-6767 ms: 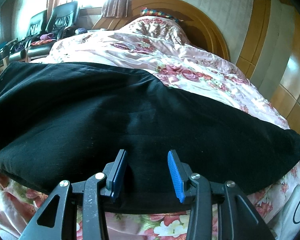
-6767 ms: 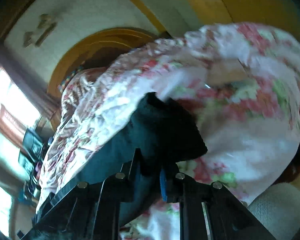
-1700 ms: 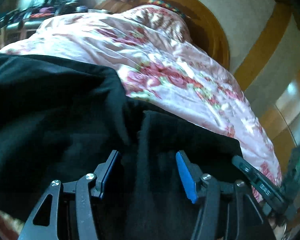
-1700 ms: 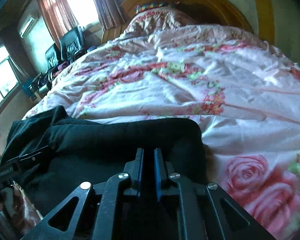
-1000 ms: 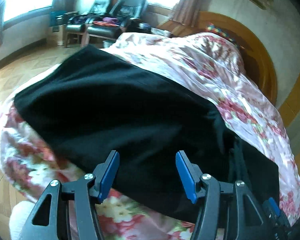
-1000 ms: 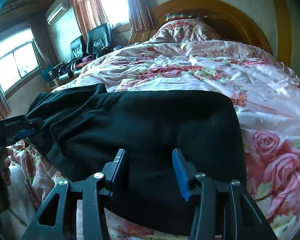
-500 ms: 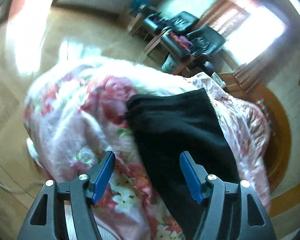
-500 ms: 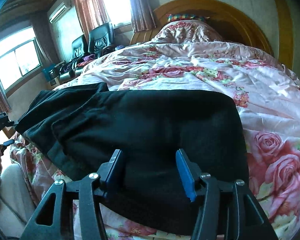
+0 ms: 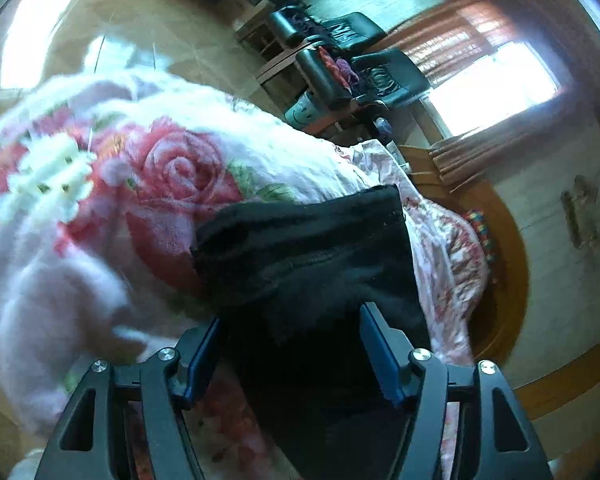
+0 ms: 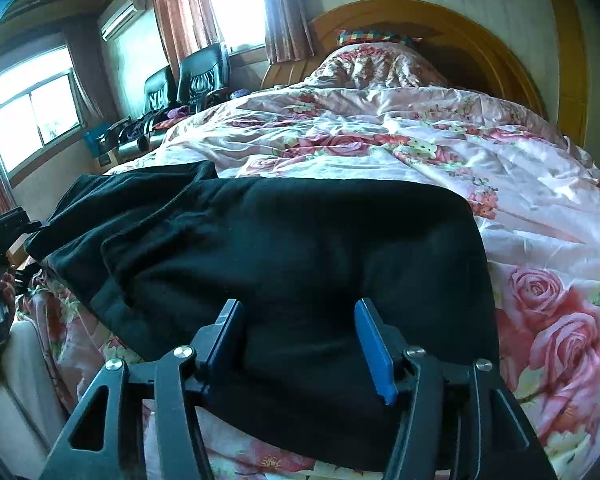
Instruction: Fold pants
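We see the black pants (image 10: pixel 284 264) lying across the near edge of the bed, on a rose-printed quilt (image 10: pixel 520 208). The right gripper (image 10: pixel 300 344) is opening, the left gripper (image 9: pixel 288 348) closing; cloth lies between both, pads not pressing. Behind stand a wooden headboard (image 10: pixel 460 20), black chairs (image 10: pixel 192 76) and bright windows (image 10: pixel 32 116) at upper left.

The right hand-held gripper (image 10: pixel 300 344) hovers over the near edge of the black pants (image 10: pixel 284 248), its jaws opening, cloth below and between them but not pinched. The pants lie folded across the near end of the bed (image 10: pixel 540 216), on a pink rose-print quilt (image 10: pixel 420 140). At the far left edge the left hand-held gripper (image 10: pixel 4 224) shows by the pants' left end. Black chairs (image 10: pixel 196 76) stand far left beneath curtained windows.
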Motion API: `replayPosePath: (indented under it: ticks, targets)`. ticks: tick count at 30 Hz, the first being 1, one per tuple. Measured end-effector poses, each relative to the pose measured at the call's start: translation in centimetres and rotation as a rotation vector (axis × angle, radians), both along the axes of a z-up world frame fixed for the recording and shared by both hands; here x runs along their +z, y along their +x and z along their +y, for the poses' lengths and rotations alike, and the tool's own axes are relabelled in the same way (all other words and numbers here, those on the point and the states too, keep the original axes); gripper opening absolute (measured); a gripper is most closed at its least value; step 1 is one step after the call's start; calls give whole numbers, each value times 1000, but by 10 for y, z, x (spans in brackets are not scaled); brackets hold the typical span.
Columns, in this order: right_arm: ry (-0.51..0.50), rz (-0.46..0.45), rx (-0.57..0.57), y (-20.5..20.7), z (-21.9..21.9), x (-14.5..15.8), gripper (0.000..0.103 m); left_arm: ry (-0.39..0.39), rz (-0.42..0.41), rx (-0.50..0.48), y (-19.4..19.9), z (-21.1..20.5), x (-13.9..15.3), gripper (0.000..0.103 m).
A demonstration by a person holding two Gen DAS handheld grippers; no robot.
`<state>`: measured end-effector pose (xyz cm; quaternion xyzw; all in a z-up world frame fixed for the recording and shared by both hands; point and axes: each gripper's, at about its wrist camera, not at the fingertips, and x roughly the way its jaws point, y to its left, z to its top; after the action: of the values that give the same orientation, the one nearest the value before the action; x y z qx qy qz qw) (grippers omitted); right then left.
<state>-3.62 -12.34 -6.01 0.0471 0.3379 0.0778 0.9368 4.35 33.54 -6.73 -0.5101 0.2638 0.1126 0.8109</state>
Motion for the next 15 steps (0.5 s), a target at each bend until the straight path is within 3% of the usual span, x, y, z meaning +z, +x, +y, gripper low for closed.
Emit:
replayPosePath:
  ticks: [4,7,10,15]
  targets:
    - [-2,0,-1,0,1,0,59,-1,-18,-11,1,2,3,31]
    - [0,1,-1,0,1,0,60,-1,-11,-13,2,0,6,20]
    - [3,2,1,-1,1,0,60,-20,-57,-5,-8,-1,17,17]
    - [7,3,13,0,0,0,63,153,-177,-69,-10,-31,71,15]
